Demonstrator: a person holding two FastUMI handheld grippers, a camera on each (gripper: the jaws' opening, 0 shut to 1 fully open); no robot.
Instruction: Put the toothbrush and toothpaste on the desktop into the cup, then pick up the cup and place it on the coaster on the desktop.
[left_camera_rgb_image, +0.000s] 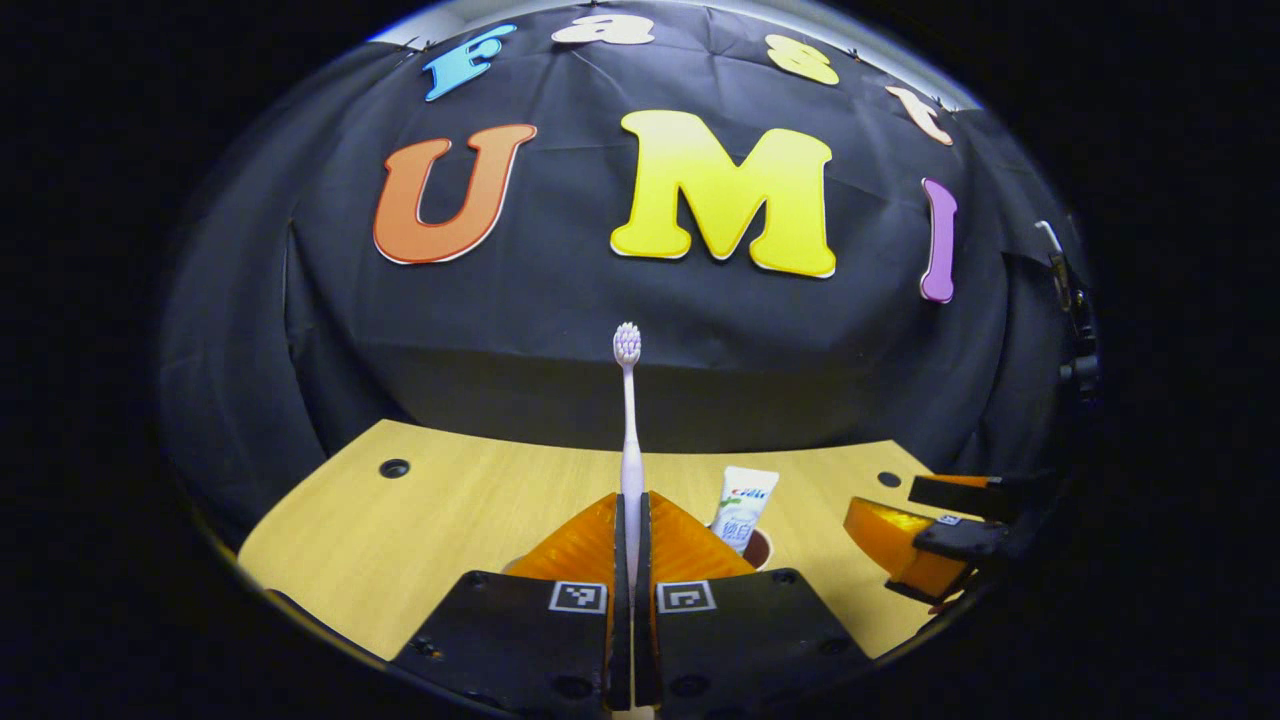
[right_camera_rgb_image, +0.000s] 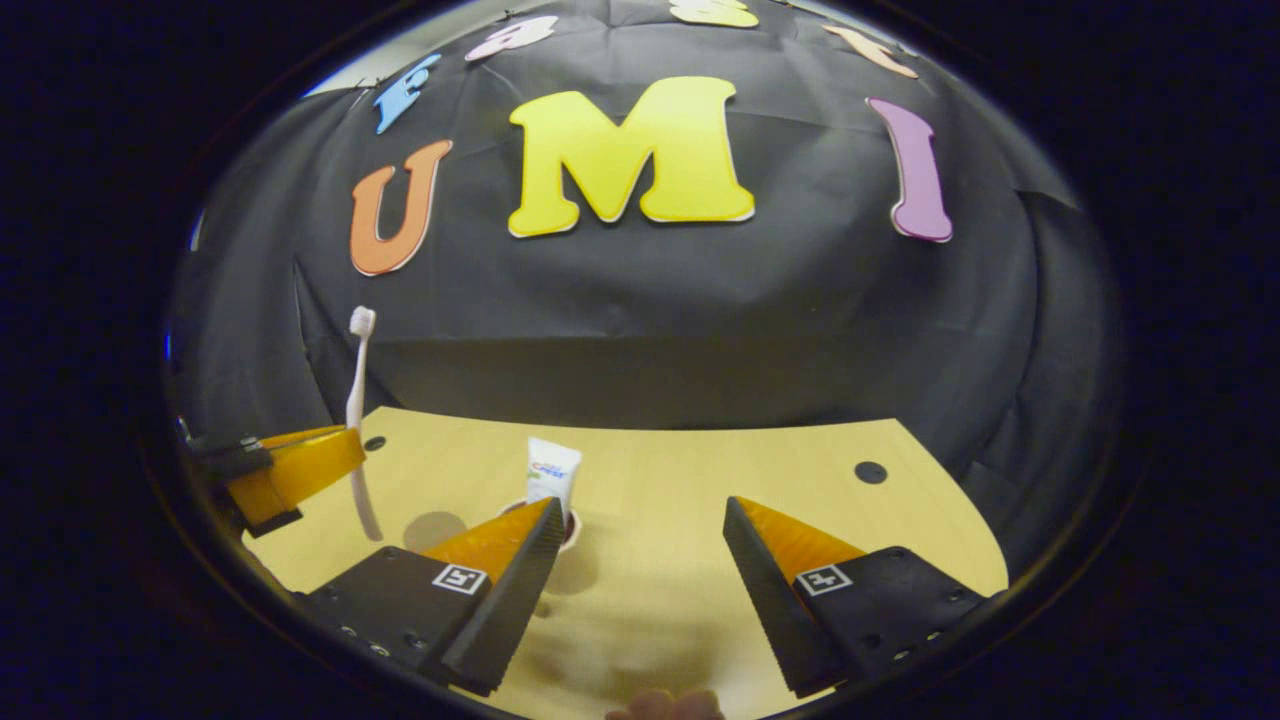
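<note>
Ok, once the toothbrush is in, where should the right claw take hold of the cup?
Probably the cup's outer wall just below the rim, approached level from the near side. The toothpaste stands upright out of its mouth, so a pinch from above would hit it. The right claw is open, with the cup just behind its left finger. The left claw holds the toothbrush upright.
</note>
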